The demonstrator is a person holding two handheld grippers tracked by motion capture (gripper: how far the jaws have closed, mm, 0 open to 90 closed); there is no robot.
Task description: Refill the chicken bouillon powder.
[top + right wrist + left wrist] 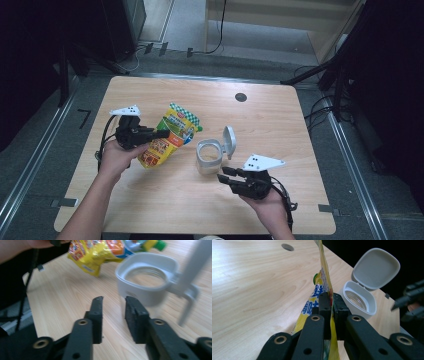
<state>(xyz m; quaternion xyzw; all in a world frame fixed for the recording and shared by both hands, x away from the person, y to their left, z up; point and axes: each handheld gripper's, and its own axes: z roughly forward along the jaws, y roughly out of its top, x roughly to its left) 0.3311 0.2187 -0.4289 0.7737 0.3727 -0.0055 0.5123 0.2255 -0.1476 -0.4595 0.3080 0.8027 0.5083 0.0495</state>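
A yellow and green snack bag [172,131] hangs tilted over the wooden table [280,125], left of centre. My left gripper [162,134] is shut on the bag's edge; in the left gripper view the pads [325,305] pinch the thin bag [322,282] between them. A grey container [209,157] stands beside it with its hinged lid [229,141] flipped up and its mouth uncovered. My right gripper [224,174] sits just in front of and to the right of the container, jaws apart, nothing between them. In the right gripper view the jaws [113,302] point at the container [147,277], with the bag [97,252] beyond.
A round cable hole [241,97] lies near the table's far edge. Bare wood spreads to the right and far side. Dark stands and cables surround the table on the floor. The other gripper [409,300] appears at the right of the left gripper view.
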